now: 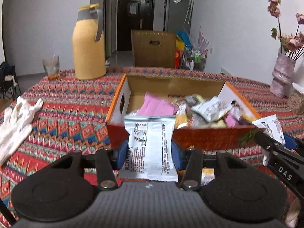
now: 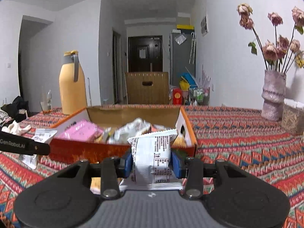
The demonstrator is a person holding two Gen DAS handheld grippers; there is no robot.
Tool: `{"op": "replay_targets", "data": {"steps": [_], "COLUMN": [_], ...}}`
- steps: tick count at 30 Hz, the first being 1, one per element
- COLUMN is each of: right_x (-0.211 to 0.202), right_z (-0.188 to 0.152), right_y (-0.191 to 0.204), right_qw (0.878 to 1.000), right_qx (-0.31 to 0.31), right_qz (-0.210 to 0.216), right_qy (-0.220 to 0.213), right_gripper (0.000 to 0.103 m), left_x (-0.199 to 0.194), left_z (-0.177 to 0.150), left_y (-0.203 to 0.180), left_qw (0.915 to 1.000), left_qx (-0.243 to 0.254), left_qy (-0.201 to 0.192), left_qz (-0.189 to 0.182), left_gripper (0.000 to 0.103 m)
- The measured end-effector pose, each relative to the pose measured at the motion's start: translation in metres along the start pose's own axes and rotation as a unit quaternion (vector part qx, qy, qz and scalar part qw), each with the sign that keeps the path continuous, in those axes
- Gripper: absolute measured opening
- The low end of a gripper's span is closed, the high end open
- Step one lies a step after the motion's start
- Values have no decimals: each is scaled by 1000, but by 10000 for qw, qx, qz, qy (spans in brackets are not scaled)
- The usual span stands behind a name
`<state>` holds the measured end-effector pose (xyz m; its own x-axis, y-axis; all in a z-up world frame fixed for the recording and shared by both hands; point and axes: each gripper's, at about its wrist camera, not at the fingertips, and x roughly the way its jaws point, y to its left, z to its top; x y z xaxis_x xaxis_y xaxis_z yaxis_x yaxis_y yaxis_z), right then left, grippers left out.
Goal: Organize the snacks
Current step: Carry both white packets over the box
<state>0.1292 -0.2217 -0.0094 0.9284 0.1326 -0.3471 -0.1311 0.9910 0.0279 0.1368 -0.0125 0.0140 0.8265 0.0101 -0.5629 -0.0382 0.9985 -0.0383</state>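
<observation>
Snacks fill an open cardboard box [image 1: 190, 138] on the patterned counter [image 1: 66, 117]: a pink packet [image 1: 157, 107] toward its left, and crumpled silver wrappers [image 1: 209, 110] toward its right, too blurred to tell one from another. The left gripper [image 1: 150, 150] has its jaws clamped on a white snack packet [image 1: 152, 144], upright just in front of the box's near wall. The right gripper [image 2: 152, 161] has its jaws clamped on a second white packet [image 2: 155, 152] near the box's right corner. A yellow jug [image 1: 89, 43] and a drinking glass [image 1: 51, 66] stand beyond the box to the left, a vase of dried roses [image 2: 273, 93] to the right. White gloves [image 1: 17, 117] lie on the counter's left edge.
</observation>
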Motion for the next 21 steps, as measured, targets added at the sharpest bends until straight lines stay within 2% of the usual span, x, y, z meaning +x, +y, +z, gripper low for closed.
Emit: {"op": "replay_targets", "data": {"steps": [12, 21], "right_x": [29, 64], "right_z": [43, 69], "right_y": [4, 2], "right_qw": [9991, 9984], "right_qx": [-130, -108], "right_qz": [-76, -172], "right_qy": [-398, -532], "right_gripper": [40, 40], "left_x": [0, 23], "left_z": [47, 69], "left_y": [-23, -29], "left_qw": [9980, 9973], "left_qx": [80, -61], "left_qy": [-611, -721], "left_qz": [-122, -128], "left_gripper": [49, 49]}}
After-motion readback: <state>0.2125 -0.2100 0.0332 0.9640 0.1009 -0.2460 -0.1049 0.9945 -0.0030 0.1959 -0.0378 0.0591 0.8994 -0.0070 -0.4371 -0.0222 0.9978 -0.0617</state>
